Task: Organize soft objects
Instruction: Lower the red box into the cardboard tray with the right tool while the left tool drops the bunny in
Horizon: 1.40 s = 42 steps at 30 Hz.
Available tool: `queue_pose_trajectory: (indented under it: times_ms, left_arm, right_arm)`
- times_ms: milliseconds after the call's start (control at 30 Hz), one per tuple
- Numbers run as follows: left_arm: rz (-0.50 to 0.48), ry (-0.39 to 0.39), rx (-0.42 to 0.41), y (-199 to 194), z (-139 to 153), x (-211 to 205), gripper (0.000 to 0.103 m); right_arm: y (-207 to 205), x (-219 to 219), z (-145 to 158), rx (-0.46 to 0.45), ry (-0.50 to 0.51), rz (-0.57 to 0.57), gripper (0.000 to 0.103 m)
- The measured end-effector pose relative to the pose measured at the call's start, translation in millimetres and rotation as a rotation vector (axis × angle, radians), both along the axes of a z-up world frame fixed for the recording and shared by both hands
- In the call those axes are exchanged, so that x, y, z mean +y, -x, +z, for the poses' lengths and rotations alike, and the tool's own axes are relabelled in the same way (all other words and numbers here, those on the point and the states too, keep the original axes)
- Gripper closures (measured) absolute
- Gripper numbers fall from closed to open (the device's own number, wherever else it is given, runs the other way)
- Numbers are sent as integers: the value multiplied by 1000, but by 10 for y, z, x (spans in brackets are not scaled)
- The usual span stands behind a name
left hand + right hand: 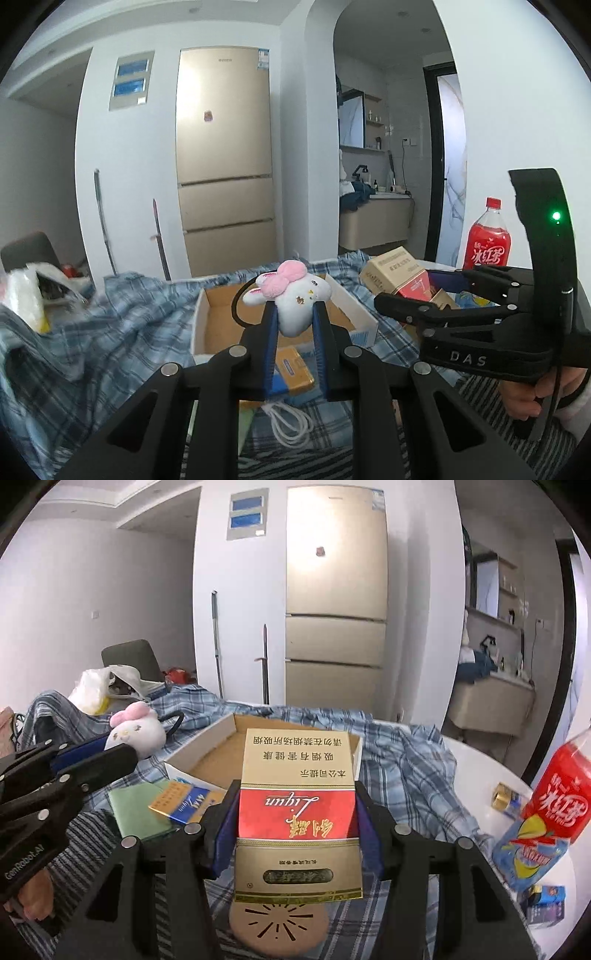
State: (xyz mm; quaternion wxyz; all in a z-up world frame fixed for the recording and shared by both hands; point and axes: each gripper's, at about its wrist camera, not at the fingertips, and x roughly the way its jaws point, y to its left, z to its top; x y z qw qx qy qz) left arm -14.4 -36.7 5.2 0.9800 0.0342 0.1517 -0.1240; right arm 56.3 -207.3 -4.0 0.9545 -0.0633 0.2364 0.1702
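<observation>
Off to the left of the left gripper's fingers, a white plastic bag [22, 295] sits on the rumpled blue plaid cloth [122, 332] that covers the tabletop. The left gripper [294, 317] has its blue-padded fingers closed narrowly on the lower body of a small white plush bunny [295, 299] with a pink bow, which is held up in the air just in front of and above an open cardboard tray [207, 321]. The tray looks empty as far as I can see into it. Below the fingers lie a yellow-and-blue packet [295, 369] and a coiled white cord [291, 424] on the cloth.

To the right, the right gripper [297, 819] has its fingers spread about as wide as a red-and-gold carton [297, 805] and pressed on both its sides, holding it lifted with its far end reaching over the tray's near edge. Left of those fingers a green cloth [136, 808] lies flat; right of them stand a red drink bottle [557, 794] and a small gold-capped jar [508, 797] on bare white tabletop.

My guess is the sorting has hardly begun: nothing appears settled in the tray, the bunny is only picked up and not yet placed, and the green cloth has not been touched.
</observation>
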Motion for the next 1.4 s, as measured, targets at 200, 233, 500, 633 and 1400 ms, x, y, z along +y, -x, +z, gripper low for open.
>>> queue_pose_trajectory:
  times_ms: [200,233,500,633,1400]
  left_arm:
    - [11,19,-38,9,341,55,84]
    - [21,27,-48,-19,415,74,84]
    - [61,20,-134,-386,927,95,84]
    - [74,39,-128,-662,1125,52,84]
    - [95,-18,379,-1997,38,239,84]
  right_arm:
    - [25,68,363,-60,20,9,48]
    - [33,72,443,-78,16,3,48]
    - [-169,155,1047,-215,-42,-51,48]
    - [-435,173,1283,-211,-91,-90,48]
    - [-1450,120,176,190,-134,-150,48]
